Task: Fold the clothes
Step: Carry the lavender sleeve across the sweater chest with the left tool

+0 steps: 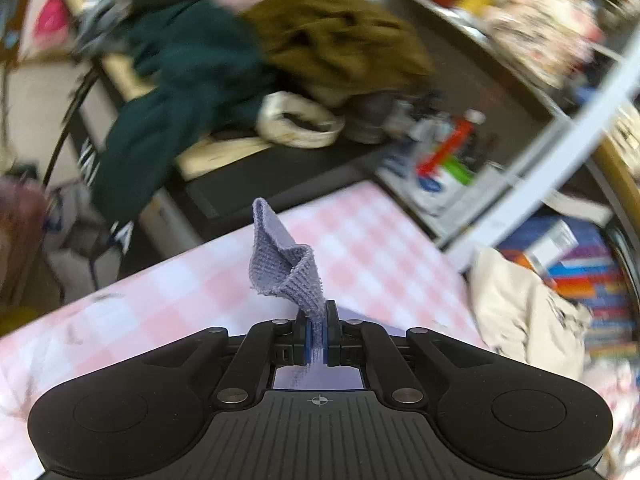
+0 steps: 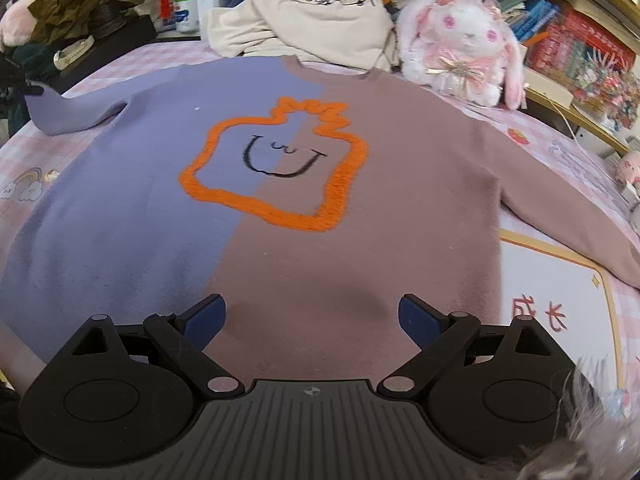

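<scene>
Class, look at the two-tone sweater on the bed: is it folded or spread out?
Spread out: the lavender and mauve sweater lies flat, orange face design fully showing, both sleeves extended.

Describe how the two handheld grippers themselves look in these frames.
Both match: the left gripper and right gripper have matte black ribbed bodies with a small white crosshair mark, round caps either side, silver pivot screws, black linkage arms and blue finger pads. No cables or sleeves show.

One sweater [image 2: 280,200], one plush rabbit [image 2: 460,52]
</scene>
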